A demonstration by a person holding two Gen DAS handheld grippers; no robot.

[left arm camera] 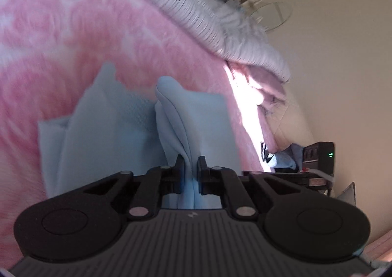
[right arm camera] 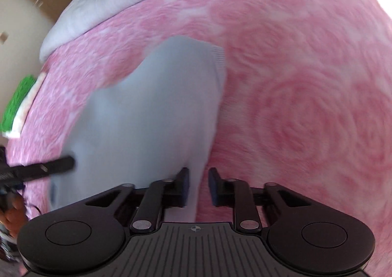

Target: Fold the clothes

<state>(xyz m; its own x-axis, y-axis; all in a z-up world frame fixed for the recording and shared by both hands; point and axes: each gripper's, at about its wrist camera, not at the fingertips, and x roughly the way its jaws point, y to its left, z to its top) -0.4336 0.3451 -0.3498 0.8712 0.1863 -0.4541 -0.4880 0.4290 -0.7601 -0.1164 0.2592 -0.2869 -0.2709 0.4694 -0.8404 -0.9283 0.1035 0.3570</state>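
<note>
Nearest the left wrist cam, your left gripper (left arm camera: pixel 190 167) is pinching a raised ridge of the light blue garment (left arm camera: pixel 110 125); jaws are sitting narrow w/ the fabric squeezed between the pads and running up from them as a tall fold. The rest of the garment is lying spread on the pink rose-pattern blanket (left arm camera: pixel 61 32), partly folded, w/ a ribbed band showing across its middle. Beyond the blanket's far edge a white ribbed cover (left arm camera: pixel 196 12) is bunching up. Off to the right, a black device (left arm camera: pixel 321 157) w/ a small green light is sitting by the wall.

In the right wrist cam, your right gripper (right arm camera: pixel 198 185) is holding its jaws a bit apart. The garment's (right arm camera: pixel 152 110) edge is passing between them, touching the left pad, while the right pad is standing clear over the blanket (right arm camera: pixel 306 93); can't tell if it's truly clamped. The left gripper's black finger is poking in from the frame's left side, touching the cloth. A green-and-white item (right arm camera: pixel 18 105) is lying at the blanket's left edge. View is motion-blurred.
</note>
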